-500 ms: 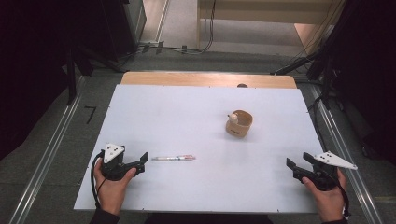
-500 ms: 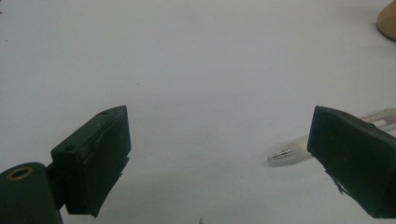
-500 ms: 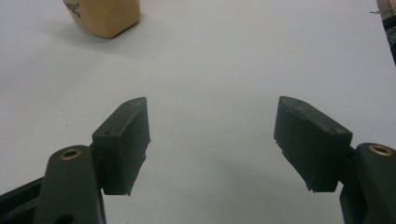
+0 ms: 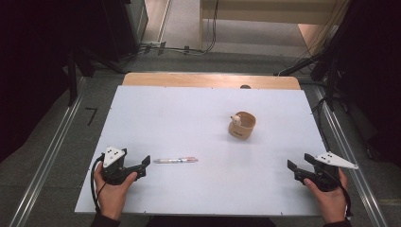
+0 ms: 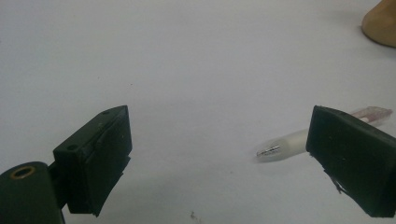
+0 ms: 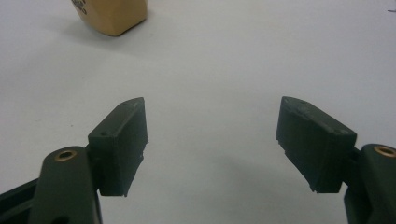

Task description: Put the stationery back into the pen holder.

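White table (image 4: 189, 118): a large rectangular board lying on a wooden top whose edge shows along the far side, at 12 o'clock in the high view.

Tan cup (image 4: 242, 125): stands upright on the table toward 2 o'clock from centre, well apart from both grippers; a small pale object sits at its rim. In the right gripper view its base (image 6: 112, 16) appears at 11 o'clock with dark printing on the wall, too cropped to read. In the left gripper view a corner of it (image 5: 380, 23) shows at 1 o'clock.

Left gripper (image 4: 142, 165): held by the left hand (image 4: 112, 189) at 8 o'clock on the table, low over the surface, jaws spread wide and empty, pointing toward 3 o'clock. A grey three-cornered plate sits on top.

Right gripper (image 4: 295, 169): held by the right hand (image 4: 331, 198) at 4 o'clock, jaws likewise wide apart with nothing between them, pointing toward 9 o'clock.

Pen (image 4: 176, 160): lies flat on the table at 7 o'clock, just beside the left gripper's jaws and not touching them. In the left gripper view its metal tip (image 5: 280, 149) points toward the gap, the barrel partly hidden behind the right-hand jaw. No lettering on it is legible.
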`<state>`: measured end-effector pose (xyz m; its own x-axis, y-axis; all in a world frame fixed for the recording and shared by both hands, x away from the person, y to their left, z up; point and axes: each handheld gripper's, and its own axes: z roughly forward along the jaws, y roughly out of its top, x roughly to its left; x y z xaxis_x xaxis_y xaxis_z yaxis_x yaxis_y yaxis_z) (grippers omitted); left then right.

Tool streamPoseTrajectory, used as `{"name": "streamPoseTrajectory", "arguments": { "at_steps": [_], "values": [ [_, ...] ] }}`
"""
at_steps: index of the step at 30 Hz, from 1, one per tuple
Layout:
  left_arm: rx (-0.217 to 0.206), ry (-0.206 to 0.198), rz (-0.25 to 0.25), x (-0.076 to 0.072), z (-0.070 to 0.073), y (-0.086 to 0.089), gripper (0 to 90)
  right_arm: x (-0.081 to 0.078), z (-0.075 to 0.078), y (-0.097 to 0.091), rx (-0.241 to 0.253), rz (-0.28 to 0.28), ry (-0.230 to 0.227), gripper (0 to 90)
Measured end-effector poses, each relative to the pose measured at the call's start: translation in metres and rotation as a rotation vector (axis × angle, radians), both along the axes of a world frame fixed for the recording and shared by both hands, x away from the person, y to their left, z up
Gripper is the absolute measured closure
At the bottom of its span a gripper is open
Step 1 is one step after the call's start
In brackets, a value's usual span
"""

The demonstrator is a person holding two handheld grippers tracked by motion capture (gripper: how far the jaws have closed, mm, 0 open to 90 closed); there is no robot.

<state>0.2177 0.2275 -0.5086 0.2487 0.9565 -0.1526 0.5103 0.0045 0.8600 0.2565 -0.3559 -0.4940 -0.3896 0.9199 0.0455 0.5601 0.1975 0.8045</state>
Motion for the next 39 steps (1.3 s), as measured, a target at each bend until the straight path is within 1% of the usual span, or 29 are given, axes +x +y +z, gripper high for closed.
{"name": "streamPoseTrajectory", "arguments": {
  "at_steps": [1,2,4,5,7,12,14,20,25,28,29,39],
  "values": [
    [0.0,0.0,0.0,0.0,0.0,0.0,7.5,0.0,0.0,0.0,0.0,0.0,0.0,23.5],
    [-0.003,0.006,-0.013,0.002,-0.001,0.0,7.5,0.002,0.0,-0.001,0.004,-0.007,0.003,23.5],
    [-0.004,0.01,-0.021,0.003,-0.002,0.0,7.6,0.002,0.0,-0.002,0.005,-0.017,0.006,23.5],
    [-0.012,0.015,-0.03,0.004,-0.003,0.0,7.5,0.002,-0.001,-0.002,0.002,-0.018,0.004,23.5],
    [-0.007,0.019,-0.042,0.004,-0.003,-0.001,7.6,0.001,-0.001,-0.003,-0.002,-0.016,0.005,23.5],
    [-0.011,0.012,-0.048,0.004,-0.002,-0.002,7.5,0.0,-0.002,-0.002,-0.009,-0.014,0.014,23.5],
    [-0.01,0.011,-0.05,0.004,-0.001,-0.003,7.5,-0.001,-0.003,-0.001,-0.015,-0.009,0.014,23.4],
    [-0.001,0.017,-0.06,0.005,-0.002,-0.006,7.5,-0.001,-0.003,-0.003,-0.012,-0.017,0.019,23.3],
    [0.004,0.022,-0.077,0.006,-0.003,-0.009,7.5,-0.001,-0.003,-0.003,-0.014,-0.02,0.017,23.3],
    [0.011,0.024,-0.088,0.006,-0.004,-0.011,7.5,-0.001,-0.003,-0.003,-0.013,-0.02,0.018,23.3],
    [0.019,0.027,-0.091,0.007,-0.005,-0.013,7.5,-0.001,-0.003,-0.003,-0.014,-0.021,0.017,23.3],
    [0.025,0.037,-0.109,0.008,-0.006,-0.017,7.5,0.0,-0.005,-0.003,-0.013,-0.025,0.026,23.3]
  ]
}}
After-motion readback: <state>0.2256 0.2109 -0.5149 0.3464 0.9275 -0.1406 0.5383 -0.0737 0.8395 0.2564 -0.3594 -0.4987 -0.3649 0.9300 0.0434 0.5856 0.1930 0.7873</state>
